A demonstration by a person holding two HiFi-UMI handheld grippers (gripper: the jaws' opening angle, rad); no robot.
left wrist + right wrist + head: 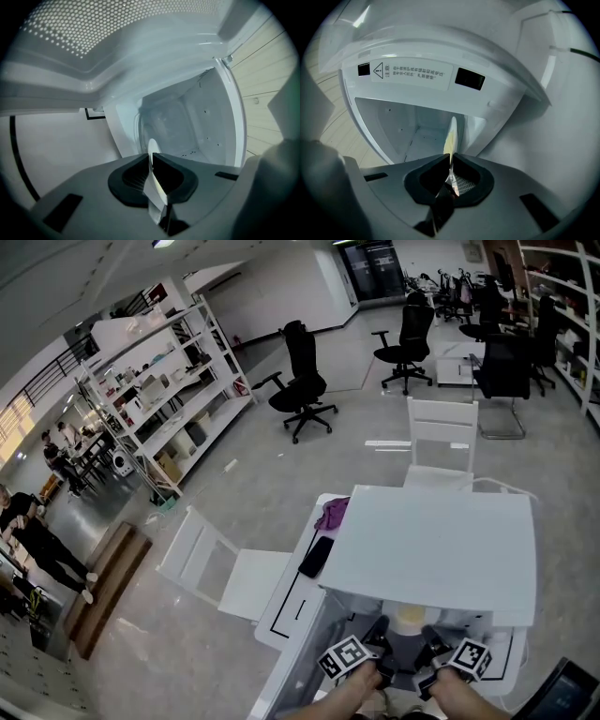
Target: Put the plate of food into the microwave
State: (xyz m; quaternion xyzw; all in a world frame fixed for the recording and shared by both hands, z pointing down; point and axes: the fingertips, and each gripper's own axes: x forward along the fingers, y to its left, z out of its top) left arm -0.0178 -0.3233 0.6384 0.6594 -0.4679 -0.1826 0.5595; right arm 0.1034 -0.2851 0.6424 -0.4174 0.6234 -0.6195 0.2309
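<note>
We clench plate rim w/ L gripper & R gripper at microwave mouth; next: slide in level, release.

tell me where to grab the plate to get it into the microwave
Grip the thin rim at two spots, left and right of the food, coming from the near side. The plate is flat, so only its edge fits between jaws. The left gripper and right gripper are each shut on it that way, facing the open microwave.
</note>
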